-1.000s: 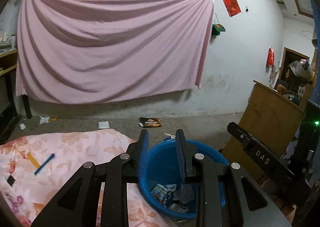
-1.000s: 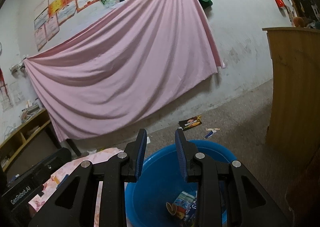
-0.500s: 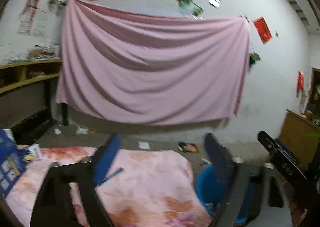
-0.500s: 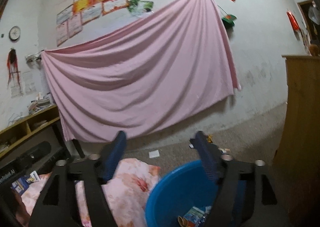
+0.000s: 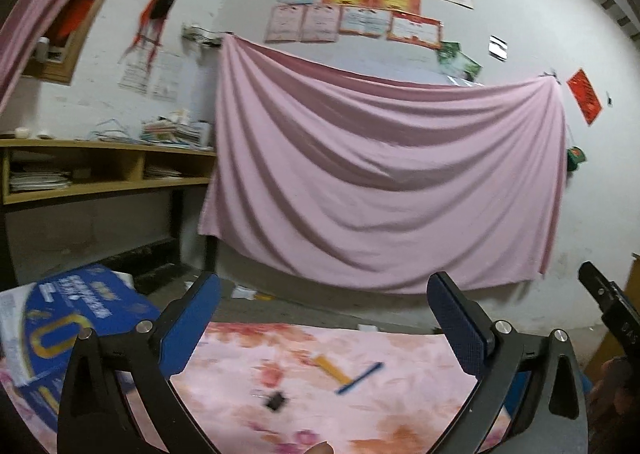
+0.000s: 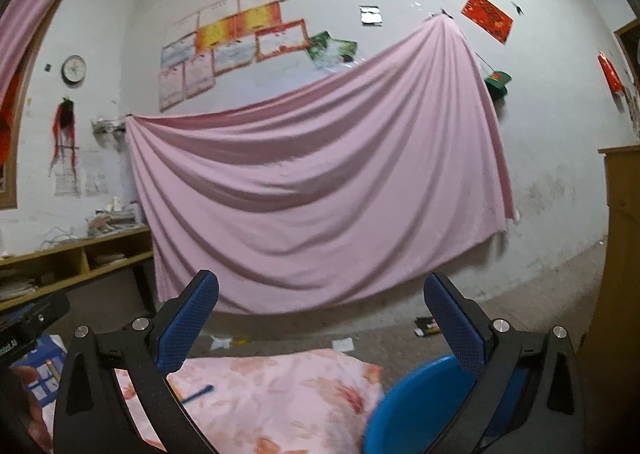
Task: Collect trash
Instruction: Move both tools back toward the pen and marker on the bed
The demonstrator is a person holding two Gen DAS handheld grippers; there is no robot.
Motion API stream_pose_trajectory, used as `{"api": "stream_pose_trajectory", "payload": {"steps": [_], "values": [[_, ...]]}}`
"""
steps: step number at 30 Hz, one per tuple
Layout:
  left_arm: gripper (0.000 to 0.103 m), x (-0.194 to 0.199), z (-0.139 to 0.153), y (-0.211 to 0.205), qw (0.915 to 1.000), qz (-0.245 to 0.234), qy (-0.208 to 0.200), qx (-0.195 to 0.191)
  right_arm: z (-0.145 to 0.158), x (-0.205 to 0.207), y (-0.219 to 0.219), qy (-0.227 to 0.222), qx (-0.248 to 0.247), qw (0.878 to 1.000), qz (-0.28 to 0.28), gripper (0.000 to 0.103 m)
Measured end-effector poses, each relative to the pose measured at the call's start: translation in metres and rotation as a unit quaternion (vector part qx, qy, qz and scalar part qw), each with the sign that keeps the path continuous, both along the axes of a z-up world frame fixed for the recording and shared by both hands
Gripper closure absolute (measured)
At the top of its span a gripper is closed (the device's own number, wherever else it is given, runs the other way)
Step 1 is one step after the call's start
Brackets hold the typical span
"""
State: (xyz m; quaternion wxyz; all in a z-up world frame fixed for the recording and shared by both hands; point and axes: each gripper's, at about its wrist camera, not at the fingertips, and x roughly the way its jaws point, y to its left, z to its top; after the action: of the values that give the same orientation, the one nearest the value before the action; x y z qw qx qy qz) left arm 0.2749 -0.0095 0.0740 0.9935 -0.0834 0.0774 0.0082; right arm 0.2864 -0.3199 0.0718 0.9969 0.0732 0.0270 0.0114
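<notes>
My left claw (image 5: 323, 318): jaws just spread wide, nothing between. My right claw (image 6: 321, 316): same. Floral cloth (image 5: 400, 350): clip (image 5: 276, 401), blue pen (image 5: 359, 378), yellow strip (image 5: 331, 368) mid-cloth. Basin (image 6: 416, 406): off its right edge. Pink sheet (image 5: 380, 182): far wall.

We see a floral cloth (image 5: 360, 406) spread over a low surface. On it lie a blue pen (image 5: 359, 378), a yellow strip (image 5: 331, 368) just beside the pen, and a black clip (image 5: 275, 401) nearby. A blue box (image 5: 76, 330) rests at the cloth's left edge. On the floor (image 6: 520, 306) beyond lie paper scraps (image 6: 221, 342), perhaps wrappers, and a blue tub (image 6: 412, 406) stands beside the cloth.
</notes>
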Motion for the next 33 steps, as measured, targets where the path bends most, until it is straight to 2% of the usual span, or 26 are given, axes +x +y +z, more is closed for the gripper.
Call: {"api": "stream_pose_trajectory", "payload": {"steps": [10,20,27,30,33], "values": [[0.002,-0.004,-0.024,0.034,0.9995,0.021,0.020,0.014,-0.010,0.012,0.056,-0.007,-0.039,0.998,0.040,0.000],[0.002,0.013,-0.055,0.042,0.9955,0.003,0.090,0.031,-0.027,0.024,0.098,0.007,-0.103,0.992,0.079,0.000],[0.002,0.037,-0.073,0.044,0.9869,-0.030,0.153,0.041,-0.040,0.038,0.112,0.043,-0.124,0.986,0.098,0.000],[0.002,0.051,-0.084,0.043,0.9788,-0.041,0.196,0.042,-0.045,0.047,0.115,0.071,-0.123,0.984,0.110,0.000],[0.003,0.065,-0.094,0.042,0.9703,-0.056,0.232,0.042,-0.051,0.060,0.114,0.116,-0.100,0.980,0.126,0.000]]}}
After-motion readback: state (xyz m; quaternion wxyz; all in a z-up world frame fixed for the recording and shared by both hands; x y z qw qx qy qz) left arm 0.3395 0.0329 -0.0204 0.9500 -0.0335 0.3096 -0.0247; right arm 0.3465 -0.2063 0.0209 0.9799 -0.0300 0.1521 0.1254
